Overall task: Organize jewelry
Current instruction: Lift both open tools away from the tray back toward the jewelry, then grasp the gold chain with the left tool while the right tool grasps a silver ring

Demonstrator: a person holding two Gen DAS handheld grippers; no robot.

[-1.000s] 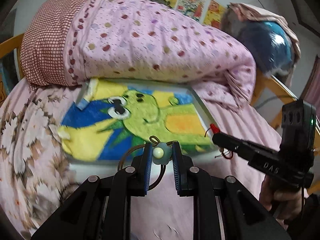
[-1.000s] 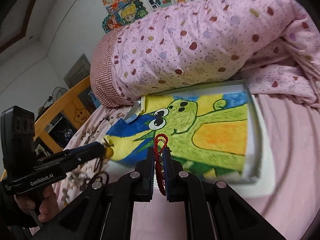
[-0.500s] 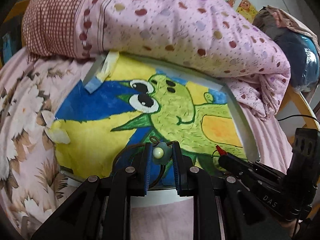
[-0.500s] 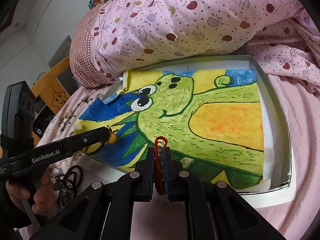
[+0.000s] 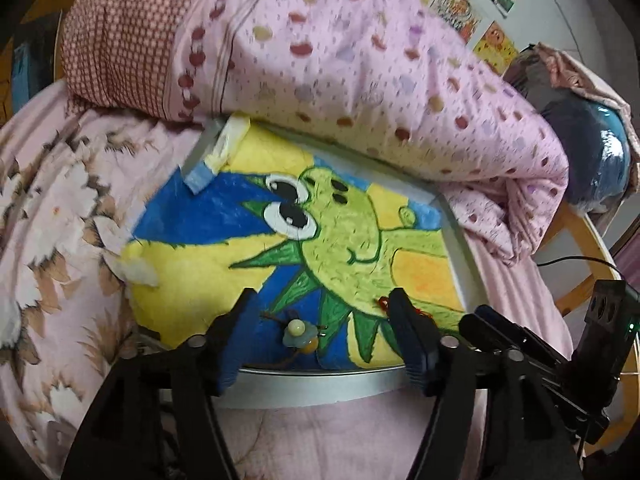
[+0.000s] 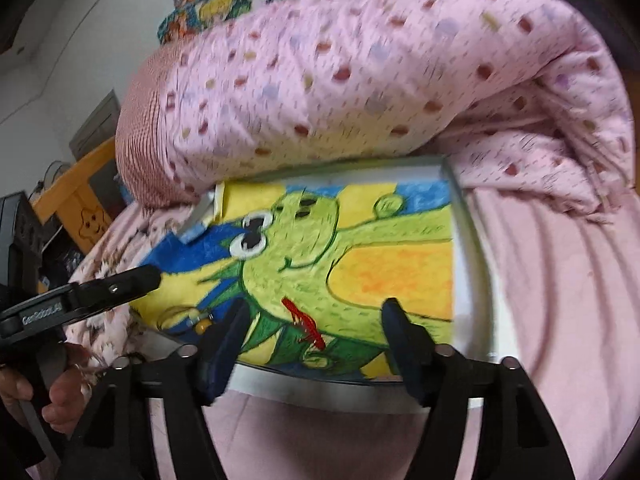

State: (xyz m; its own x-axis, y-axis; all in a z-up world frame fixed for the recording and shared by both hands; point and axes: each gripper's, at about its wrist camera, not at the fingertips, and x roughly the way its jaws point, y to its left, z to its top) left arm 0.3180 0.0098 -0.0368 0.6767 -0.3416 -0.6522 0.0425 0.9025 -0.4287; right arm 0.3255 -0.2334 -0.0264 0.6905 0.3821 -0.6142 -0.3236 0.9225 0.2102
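Both pieces released since a second ago: the pendant necklace, then pinched in the left gripper, now lies loose on the painted tray, near its front edge, on the blue patch. Cord runs left-right under the bead cluster; the cluster's own long axis runs near-far. The red cord bracelet, then clamped upright in the right gripper, now lies flat on the green area, long axis diagonal, far-left to near-right.

Left jaws have just been opening; wide apart now, pendant between them but pads clear of it. Right jaws likewise just been opening, wide, bracelet between them, untouched.

Left view has moved closer over the tray than before. Bracelet lies right of the pendant, apart. Tray sits on the pink bedsheet, far edge tucked under the dotted quilt. A hand holds the left gripper's grip.
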